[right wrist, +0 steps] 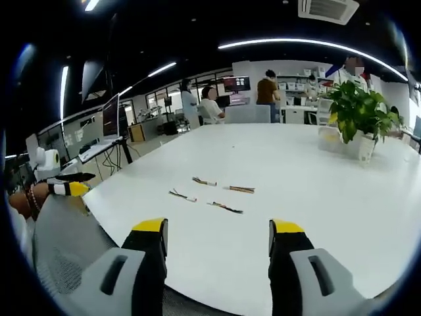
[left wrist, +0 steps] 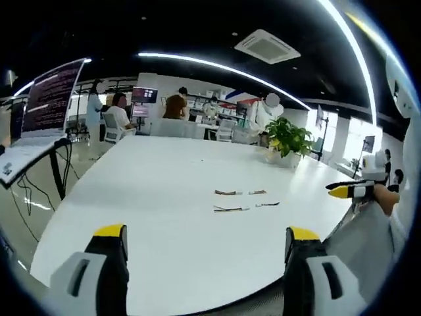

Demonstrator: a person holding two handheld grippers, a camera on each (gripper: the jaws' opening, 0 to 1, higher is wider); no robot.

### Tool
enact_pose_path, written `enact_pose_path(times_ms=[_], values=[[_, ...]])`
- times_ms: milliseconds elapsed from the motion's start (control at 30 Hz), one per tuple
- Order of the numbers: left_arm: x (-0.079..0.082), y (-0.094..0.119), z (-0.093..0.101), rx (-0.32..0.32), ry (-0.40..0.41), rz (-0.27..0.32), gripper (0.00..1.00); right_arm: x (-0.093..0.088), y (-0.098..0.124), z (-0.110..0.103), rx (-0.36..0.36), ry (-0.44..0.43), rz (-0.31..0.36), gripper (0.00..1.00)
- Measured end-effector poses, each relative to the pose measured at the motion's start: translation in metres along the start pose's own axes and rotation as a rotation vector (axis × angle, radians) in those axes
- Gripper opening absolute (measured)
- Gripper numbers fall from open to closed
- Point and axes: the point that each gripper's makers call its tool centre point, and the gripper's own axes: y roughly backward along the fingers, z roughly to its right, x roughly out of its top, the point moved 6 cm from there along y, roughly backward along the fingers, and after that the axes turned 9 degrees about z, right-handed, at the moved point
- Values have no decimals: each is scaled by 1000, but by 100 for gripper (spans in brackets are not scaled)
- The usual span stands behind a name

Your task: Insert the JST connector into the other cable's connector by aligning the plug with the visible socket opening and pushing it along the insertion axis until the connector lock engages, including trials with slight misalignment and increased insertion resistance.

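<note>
Both grippers hang above the near edge of the white table point(left wrist: 164, 197), jaws spread wide with nothing between them: the left gripper point(left wrist: 207, 240) and the right gripper point(right wrist: 217, 234). Four short cable pieces point(right wrist: 214, 193) with connectors lie loose on the tabletop ahead, well apart from either gripper and slightly apart from one another. A potted plant point(right wrist: 358, 115) stands farther back on the table.

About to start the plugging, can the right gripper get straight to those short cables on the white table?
Probably yes: the right gripper is open, and bare white table lies between its jaws and the short cables.
</note>
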Motion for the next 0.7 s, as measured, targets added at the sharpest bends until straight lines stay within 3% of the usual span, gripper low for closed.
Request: enact_pose_path(times_ms=[200,333,400,700], values=[[14,-10,-3,-59,53,20,99,2,-4,8,11,1,-4,62],[23,-23,-7,-90,45,16,99,5,-11,15,18,15,2,62],[25,-32,-8,-116,11,12,99,2,-17,20,33,72,-22,62],[33,-70,0,-228,-40,14,99,7,-33,32,47,101,-30,59]])
